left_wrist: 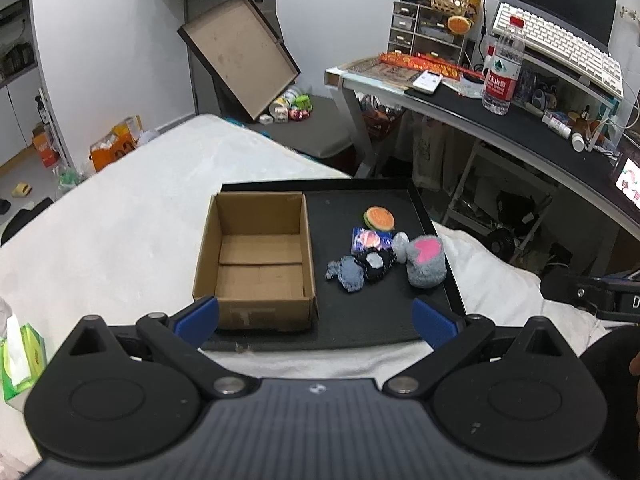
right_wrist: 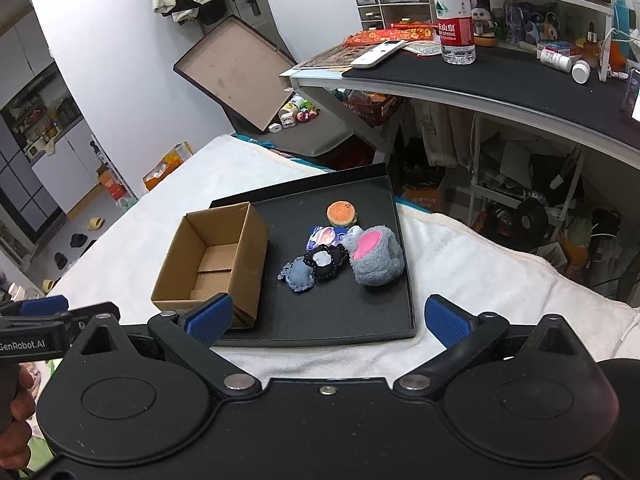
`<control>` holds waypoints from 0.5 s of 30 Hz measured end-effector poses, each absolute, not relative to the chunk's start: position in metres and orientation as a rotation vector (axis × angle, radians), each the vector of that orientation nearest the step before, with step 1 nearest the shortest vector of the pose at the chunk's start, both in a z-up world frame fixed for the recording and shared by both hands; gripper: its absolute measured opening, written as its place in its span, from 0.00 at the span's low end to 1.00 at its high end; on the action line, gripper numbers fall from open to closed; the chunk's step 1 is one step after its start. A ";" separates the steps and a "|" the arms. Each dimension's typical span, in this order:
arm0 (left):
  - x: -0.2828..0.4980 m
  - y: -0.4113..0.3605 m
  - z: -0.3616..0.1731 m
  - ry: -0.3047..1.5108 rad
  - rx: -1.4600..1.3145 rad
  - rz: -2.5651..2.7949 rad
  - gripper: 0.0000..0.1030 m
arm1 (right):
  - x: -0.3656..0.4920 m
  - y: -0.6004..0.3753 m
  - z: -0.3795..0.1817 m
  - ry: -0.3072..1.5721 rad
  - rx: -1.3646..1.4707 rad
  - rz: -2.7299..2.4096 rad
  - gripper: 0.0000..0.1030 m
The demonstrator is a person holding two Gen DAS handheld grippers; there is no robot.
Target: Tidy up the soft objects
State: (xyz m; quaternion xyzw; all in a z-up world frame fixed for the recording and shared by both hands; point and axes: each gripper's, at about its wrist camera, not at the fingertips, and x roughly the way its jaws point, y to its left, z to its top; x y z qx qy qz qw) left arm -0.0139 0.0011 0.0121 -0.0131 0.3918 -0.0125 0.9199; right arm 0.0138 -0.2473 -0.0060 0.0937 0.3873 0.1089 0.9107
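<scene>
A: Five soft toys sit on the black tray [left_wrist: 436, 312], at three o'clock of the empty cardboard box [left_wrist: 256, 264]; left gripper [left_wrist: 316, 318] spread, holding nothing.

B: Right gripper [right_wrist: 328, 320] likewise splayed. Take the grey plush [right_wrist: 376, 260] first, squeezing gently. Tray rests on a white bed [right_wrist: 480, 280]; cluttered desk [right_wrist: 500, 84] at one o'clock.

You can read "GenRobot.AI" on the left gripper [right_wrist: 44, 312] body at your right view's edge, "SPRING" and Chinese characters on the water bottle [right_wrist: 454, 12] red label, other print too small to read
</scene>
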 end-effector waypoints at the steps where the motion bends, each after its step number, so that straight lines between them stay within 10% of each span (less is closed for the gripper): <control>1: -0.012 0.001 0.012 0.804 -0.029 -0.026 0.99 | 0.015 -0.248 -0.006 0.799 0.193 0.226 1.00; 15: 0.018 0.012 -0.004 0.839 -0.078 -0.005 0.99 | 0.039 -0.242 -0.022 0.807 0.165 0.235 1.00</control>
